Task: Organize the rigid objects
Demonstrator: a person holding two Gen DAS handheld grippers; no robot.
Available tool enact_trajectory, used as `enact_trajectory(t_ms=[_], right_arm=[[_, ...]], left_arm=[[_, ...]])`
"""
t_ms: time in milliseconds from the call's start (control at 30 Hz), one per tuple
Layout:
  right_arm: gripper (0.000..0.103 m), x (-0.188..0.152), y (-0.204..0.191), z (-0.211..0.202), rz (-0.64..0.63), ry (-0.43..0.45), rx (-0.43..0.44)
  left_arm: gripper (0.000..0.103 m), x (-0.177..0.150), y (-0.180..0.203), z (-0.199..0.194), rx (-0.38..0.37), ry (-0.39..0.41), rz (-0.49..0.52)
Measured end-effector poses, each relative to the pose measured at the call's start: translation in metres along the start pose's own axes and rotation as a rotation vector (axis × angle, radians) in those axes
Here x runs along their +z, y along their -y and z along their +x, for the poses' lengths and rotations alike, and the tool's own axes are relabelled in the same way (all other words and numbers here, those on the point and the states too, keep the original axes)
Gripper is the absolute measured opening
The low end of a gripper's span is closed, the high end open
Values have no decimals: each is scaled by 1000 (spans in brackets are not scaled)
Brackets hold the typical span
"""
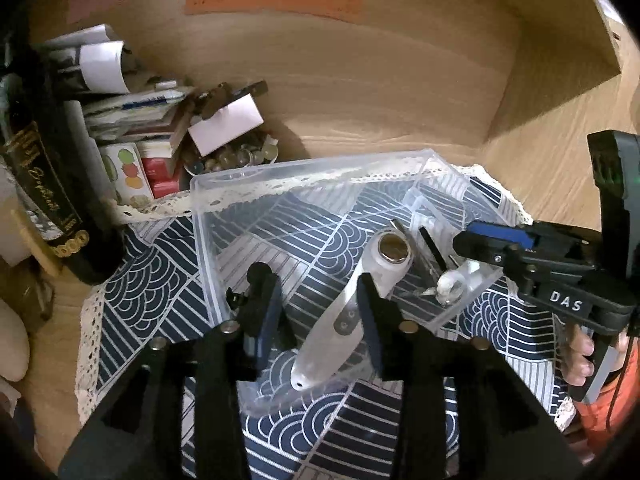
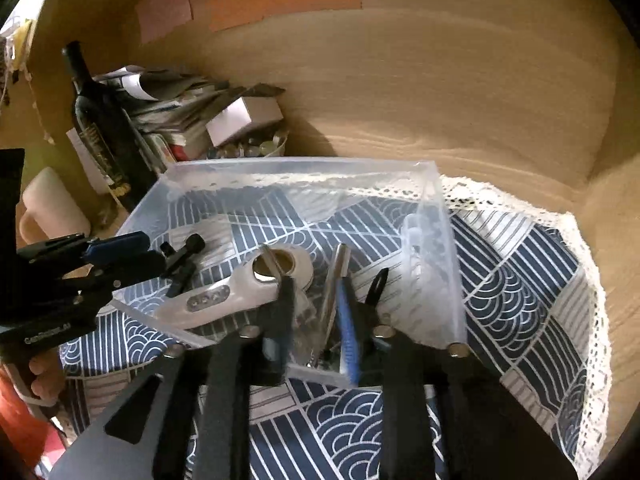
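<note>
Left hand-held gripper (image 1: 316,300): jaws partly apart, down inside the clear plastic box (image 1: 280,176). Long white plastic tool with a round silver end (image 1: 352,304) lying flat in the box, between the fingers, just beside the right finger. Touching or not, cannot tell.

Right hand-held gripper (image 2: 316,308): jaws partly apart, reaching over the near wall of the same box. Small clear case of thin metal and black tools (image 2: 336,292) between the fingers. Pressed or let go, cannot tell.

Box sitting on a blue-and-white patterned cloth with a lace edge (image 2: 520,300) over the wooden surface (image 2: 440,120).
</note>
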State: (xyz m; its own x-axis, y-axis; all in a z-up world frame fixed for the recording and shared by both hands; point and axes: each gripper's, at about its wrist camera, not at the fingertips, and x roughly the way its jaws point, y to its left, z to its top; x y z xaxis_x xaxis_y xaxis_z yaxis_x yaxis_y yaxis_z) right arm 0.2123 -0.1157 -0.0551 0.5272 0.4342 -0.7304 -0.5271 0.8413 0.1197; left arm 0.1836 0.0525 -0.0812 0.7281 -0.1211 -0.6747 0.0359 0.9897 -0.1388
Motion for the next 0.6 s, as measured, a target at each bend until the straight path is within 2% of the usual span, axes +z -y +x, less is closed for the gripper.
enact_trajectory(t_ms=[133, 367, 467, 600], right_arm=[[46, -5, -3, -21, -6, 40, -15], [68, -32, -13, -56, -21, 96, -35], [69, -48, -16, -67, -20, 102, -44], [77, -73, -13, -79, 15, 110, -42]], left_arm=[[57, -7, 7, -19, 20, 29, 14], [91, -34, 23, -45, 60, 52, 28], [96, -51, 31, -55, 58, 53, 30], [97, -77, 44, -62, 45, 27, 15]])
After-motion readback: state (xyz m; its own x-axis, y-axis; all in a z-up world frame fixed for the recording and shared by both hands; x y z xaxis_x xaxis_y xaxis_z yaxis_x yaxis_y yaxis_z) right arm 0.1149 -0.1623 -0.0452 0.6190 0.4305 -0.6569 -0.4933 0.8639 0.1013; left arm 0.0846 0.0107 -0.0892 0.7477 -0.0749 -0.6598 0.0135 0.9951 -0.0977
